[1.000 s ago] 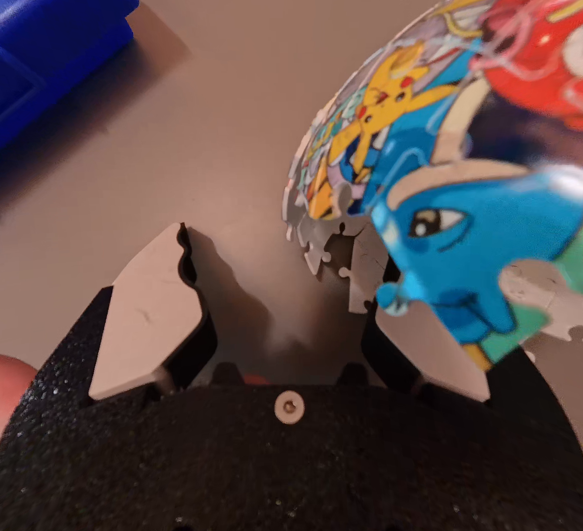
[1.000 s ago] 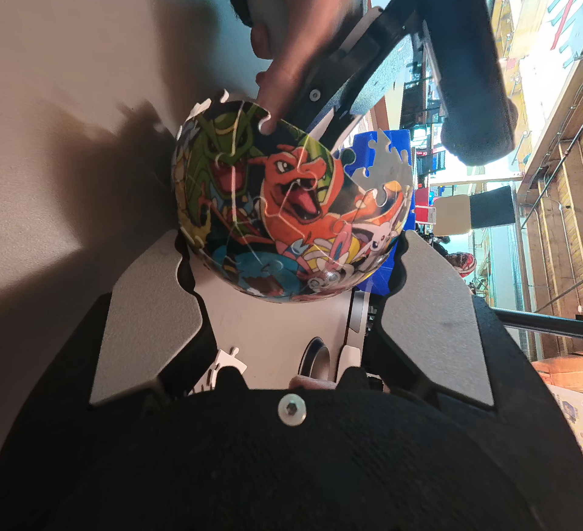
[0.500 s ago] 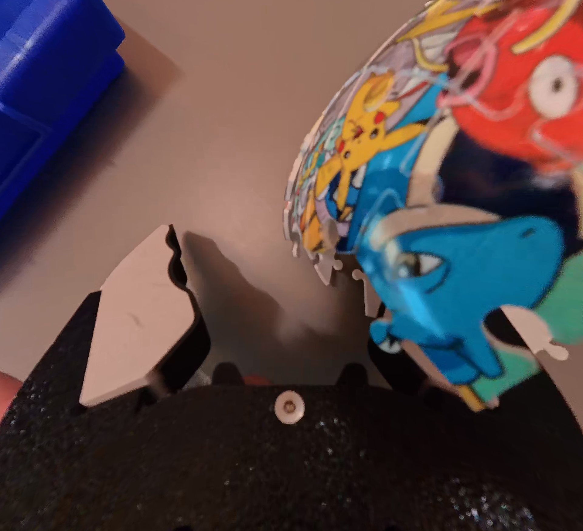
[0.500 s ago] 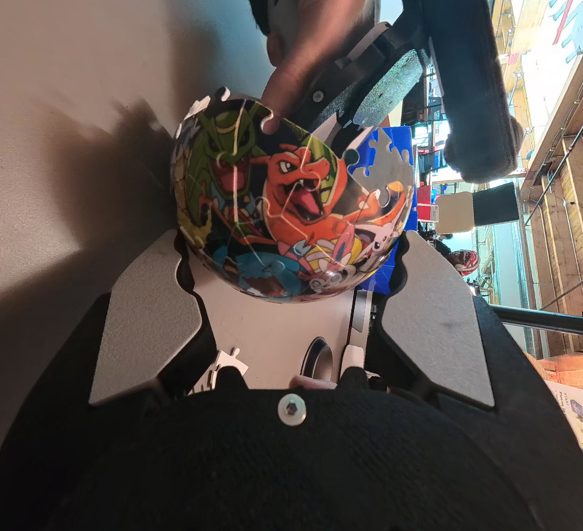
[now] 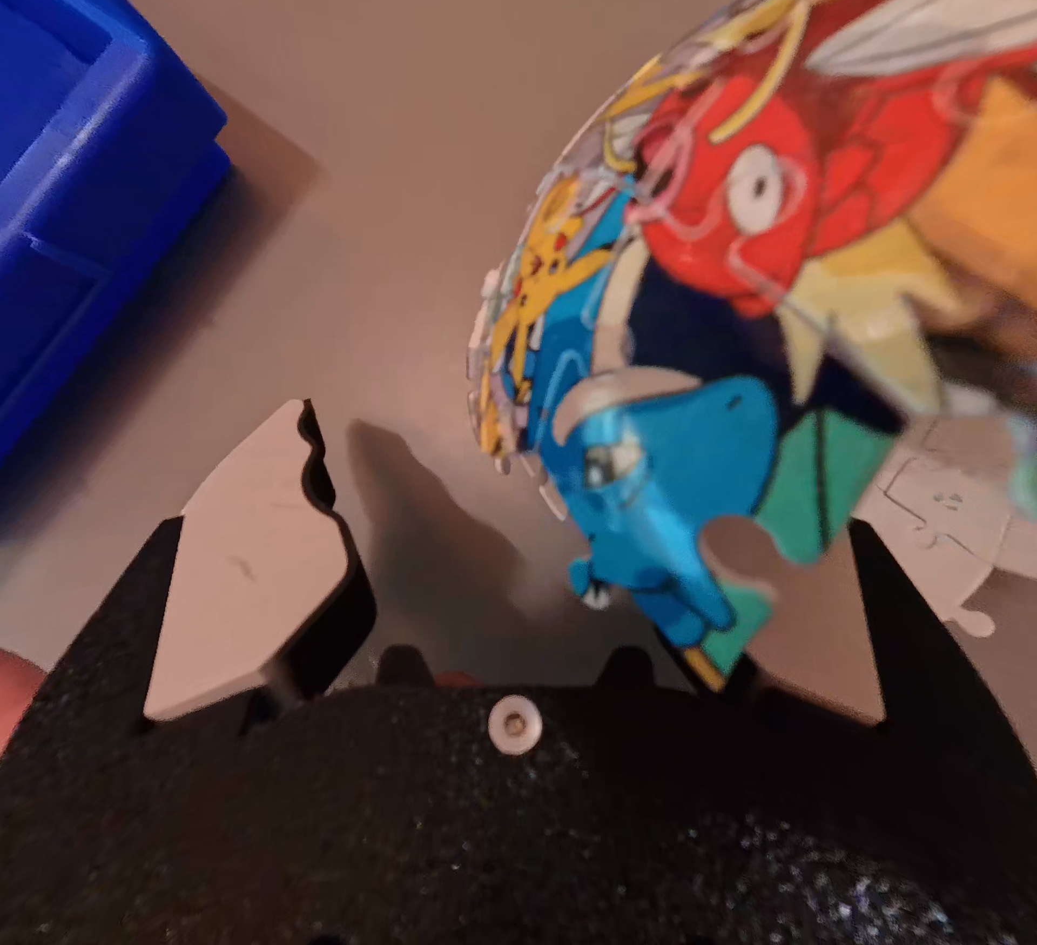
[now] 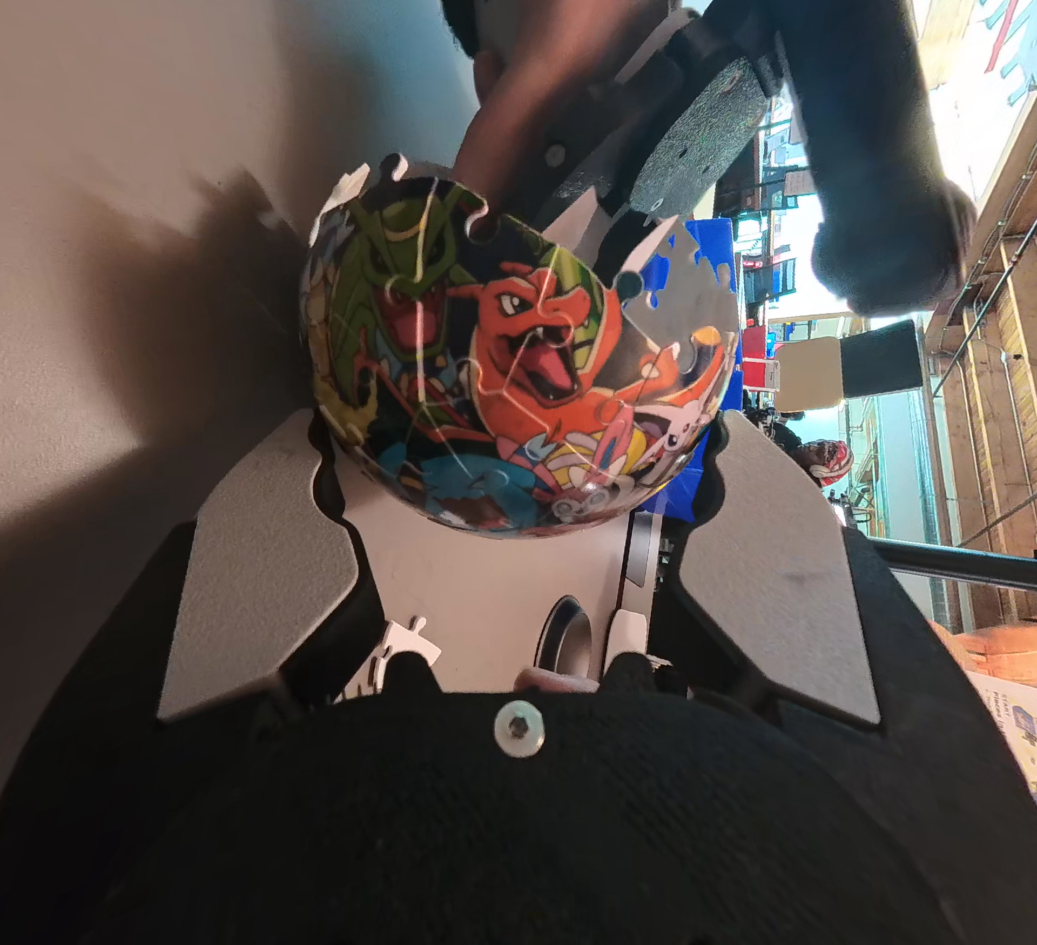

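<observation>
Holding a half-built puzzle ball (image 6: 505,373) between its two fingers, the right gripper (image 6: 519,446) clamps the colourful shell on both sides above a pale table (image 6: 140,132).

Cartoon creatures cover the ball's curved pieces, and its far edge is jagged where pieces are missing. A loose white puzzle piece (image 6: 398,654) lies on the table just below the ball, near the gripper's left finger. Beyond the ball, a person's hand (image 6: 561,48) holds the left gripper (image 5: 522,469), whose fingers are spread wide with nothing between them; the ball overlaps its right finger, and contact cannot be judged. A blue plastic bin (image 5: 84,216) sits on the table off to the left, well apart from the ball.
</observation>
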`<action>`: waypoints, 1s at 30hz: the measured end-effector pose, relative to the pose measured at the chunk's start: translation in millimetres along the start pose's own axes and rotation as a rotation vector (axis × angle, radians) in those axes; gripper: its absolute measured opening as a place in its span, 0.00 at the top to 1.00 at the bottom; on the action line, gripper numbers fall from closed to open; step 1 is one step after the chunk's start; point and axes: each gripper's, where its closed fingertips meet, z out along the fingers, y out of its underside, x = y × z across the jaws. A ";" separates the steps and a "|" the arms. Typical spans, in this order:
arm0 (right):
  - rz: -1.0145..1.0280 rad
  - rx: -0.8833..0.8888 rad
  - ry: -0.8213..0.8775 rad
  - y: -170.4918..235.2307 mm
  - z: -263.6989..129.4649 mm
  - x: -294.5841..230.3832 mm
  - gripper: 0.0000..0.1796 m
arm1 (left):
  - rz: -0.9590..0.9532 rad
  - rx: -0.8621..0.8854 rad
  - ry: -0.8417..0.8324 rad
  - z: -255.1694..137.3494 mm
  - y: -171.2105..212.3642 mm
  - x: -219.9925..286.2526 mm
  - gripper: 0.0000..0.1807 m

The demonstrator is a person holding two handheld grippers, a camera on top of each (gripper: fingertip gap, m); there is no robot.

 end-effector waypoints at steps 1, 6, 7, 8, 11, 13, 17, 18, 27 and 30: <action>0.000 0.000 0.000 0.0 0.1 -0.1 0.31 | -0.016 0.012 0.008 -0.8 -1.4 -0.1 0.31; 0.001 0.001 0.000 -0.4 -0.1 -0.2 0.31 | -0.041 0.035 0.015 -7.4 -0.7 -5.7 0.32; 0.001 0.003 0.000 -0.4 -0.1 -0.3 0.31 | -0.038 0.022 0.010 -7.0 1.9 -7.2 0.32; 0.003 0.004 0.000 -0.7 0.1 -0.4 0.31 | -0.030 0.007 0.004 -5.7 4.5 -8.0 0.32; 0.005 0.007 0.001 -1.2 0.1 -0.5 0.31 | -0.008 -0.014 -0.001 -1.1 5.9 -5.3 0.33; 0.009 0.008 0.001 -0.8 0.0 -0.6 0.31 | -0.001 -0.013 0.000 0.2 3.6 -3.4 0.33; 0.017 0.012 -0.001 -0.8 0.1 -0.8 0.31 | 0.003 -0.029 0.002 1.3 3.5 -2.9 0.34; 0.019 0.014 -0.002 -0.9 0.3 -0.9 0.31 | 0.004 -0.027 0.005 1.5 3.0 -2.1 0.34; 0.055 0.020 -0.005 1.9 0.3 -1.1 0.31 | 0.016 -0.020 0.031 1.9 2.5 4.2 0.39; 0.065 0.026 -0.006 1.5 0.5 -0.9 0.31 | 0.057 -0.002 0.041 1.6 0.1 6.5 0.42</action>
